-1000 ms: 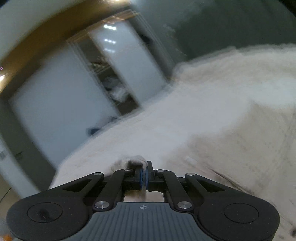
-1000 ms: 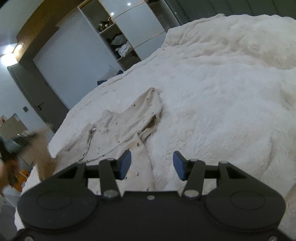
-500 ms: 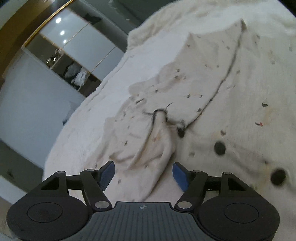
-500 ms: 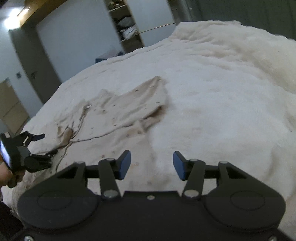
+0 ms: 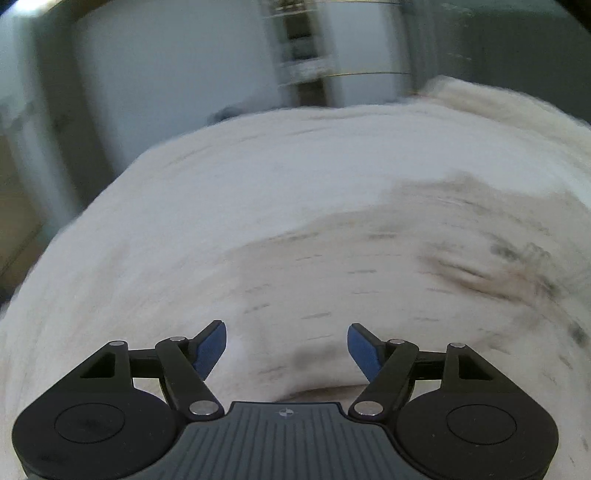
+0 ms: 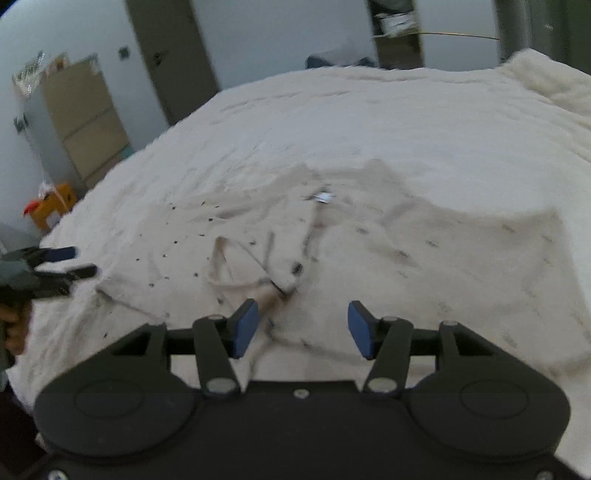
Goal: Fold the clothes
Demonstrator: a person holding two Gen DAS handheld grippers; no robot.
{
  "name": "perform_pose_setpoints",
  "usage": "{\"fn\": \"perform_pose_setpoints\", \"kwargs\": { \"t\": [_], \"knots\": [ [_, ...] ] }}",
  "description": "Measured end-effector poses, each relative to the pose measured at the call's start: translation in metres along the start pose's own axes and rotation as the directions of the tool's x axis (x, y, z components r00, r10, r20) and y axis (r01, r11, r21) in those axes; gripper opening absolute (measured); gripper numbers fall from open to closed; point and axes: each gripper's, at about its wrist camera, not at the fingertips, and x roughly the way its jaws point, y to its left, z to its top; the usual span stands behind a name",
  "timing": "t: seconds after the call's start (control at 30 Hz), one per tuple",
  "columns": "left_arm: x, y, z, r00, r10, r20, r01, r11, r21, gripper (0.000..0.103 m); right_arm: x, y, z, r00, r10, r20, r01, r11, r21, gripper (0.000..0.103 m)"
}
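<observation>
A cream shirt with small dark specks (image 6: 388, 240) lies spread and rumpled on a white fluffy bed cover (image 6: 369, 118). Its button placket and collar tag run up the middle. My right gripper (image 6: 301, 328) is open and empty, low over the shirt's near edge. My left gripper (image 5: 286, 349) is open and empty over the shirt (image 5: 424, 266), which is motion-blurred in the left wrist view. The left gripper also shows in the right wrist view (image 6: 70, 264), open, at the shirt's left edge.
The bed cover (image 5: 221, 192) fills most of both views. Beyond the bed stand a wardrobe with open shelves (image 6: 395, 33), a grey door (image 6: 173, 55), a beige cabinet (image 6: 85, 118) and an orange box (image 6: 51, 205) on the floor at left.
My left gripper let go of the shirt cloth, opened, and swung away to the shirt's left edge. My right gripper stayed open and turned toward the shirt's middle.
</observation>
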Motion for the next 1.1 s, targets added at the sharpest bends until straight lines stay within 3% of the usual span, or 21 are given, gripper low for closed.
{"fn": "perform_pose_setpoints", "kwargs": {
  "t": [0.07, 0.13, 0.2, 0.37, 0.43, 0.5, 0.53, 0.57, 0.63, 0.7, 0.83, 0.87, 0.9, 0.97, 1.1],
  "knots": [
    [0.007, 0.039, -0.004, 0.999, -0.024, -0.039, 0.014, 0.975, -0.22, 0.068, 0.026, 0.015, 0.018, 1.0, 0.012, -0.023, -0.013, 0.998, -0.054, 0.054],
    [0.011, 0.066, -0.01, 0.995, -0.083, -0.049, 0.058, 0.926, -0.373, 0.068, 0.046, 0.028, 0.031, 0.999, 0.018, -0.046, -0.022, 0.995, -0.097, 0.055],
    [0.01, 0.08, -0.015, 0.995, -0.088, -0.055, 0.055, 0.898, -0.436, 0.068, 0.074, 0.045, 0.045, 0.995, 0.025, -0.094, -0.039, 0.987, -0.153, 0.063],
    [0.015, 0.079, -0.014, 0.992, -0.111, -0.051, 0.077, 0.892, -0.445, 0.069, 0.123, 0.067, 0.04, 0.972, -0.012, -0.236, -0.039, 0.977, -0.21, 0.063],
    [0.017, 0.077, -0.011, 0.991, -0.125, -0.045, 0.091, 0.888, -0.451, 0.069, 0.133, 0.071, 0.033, 0.961, -0.049, -0.27, -0.015, 0.973, -0.232, 0.048],
    [0.017, 0.077, -0.009, 0.99, -0.133, -0.039, 0.102, 0.887, -0.451, 0.071, 0.127, 0.071, 0.03, 0.961, -0.07, -0.266, 0.008, 0.974, -0.226, 0.026],
    [0.014, 0.078, -0.009, 0.991, -0.13, -0.039, 0.1, 0.891, -0.444, 0.071, 0.123, 0.069, 0.031, 0.964, -0.058, -0.258, 0.003, 0.978, -0.208, 0.019],
    [0.012, 0.078, -0.009, 0.991, -0.127, -0.039, 0.097, 0.894, -0.436, 0.072, 0.114, 0.065, 0.031, 0.97, -0.035, -0.241, -0.007, 0.985, -0.17, 0.005],
    [0.01, 0.074, -0.008, 0.993, -0.107, -0.042, 0.08, 0.909, -0.408, 0.073, 0.102, 0.057, 0.034, 0.977, -0.034, -0.213, 0.009, 0.993, -0.12, 0.005],
    [0.01, 0.069, -0.008, 0.995, -0.087, -0.046, 0.063, 0.921, -0.384, 0.073, 0.088, 0.051, 0.035, 0.981, -0.09, -0.175, 0.075, 0.993, -0.088, 0.001],
    [0.011, 0.065, -0.008, 0.995, -0.084, -0.045, 0.061, 0.926, -0.373, 0.073, 0.072, 0.044, 0.032, 0.983, -0.128, -0.134, 0.122, 0.991, -0.048, 0.01],
    [0.01, 0.065, -0.008, 0.996, -0.084, -0.044, 0.061, 0.925, -0.376, 0.073, 0.07, 0.043, 0.032, 0.983, -0.133, -0.125, 0.129, 0.991, -0.041, 0.015],
    [0.009, 0.066, -0.008, 0.996, -0.084, -0.043, 0.061, 0.924, -0.378, 0.073, 0.068, 0.04, 0.033, 0.987, -0.124, -0.107, 0.122, 0.992, -0.021, 0.027],
    [0.007, 0.066, -0.008, 0.995, -0.087, -0.039, 0.066, 0.922, -0.383, 0.073, 0.067, 0.035, 0.035, 0.992, -0.089, -0.086, 0.091, 0.996, 0.014, 0.046],
    [0.007, 0.067, -0.008, 0.996, -0.087, -0.037, 0.066, 0.92, -0.387, 0.074, 0.083, 0.03, 0.036, 0.992, 0.038, -0.123, -0.029, 0.997, 0.077, 0.061]
  ]
}}
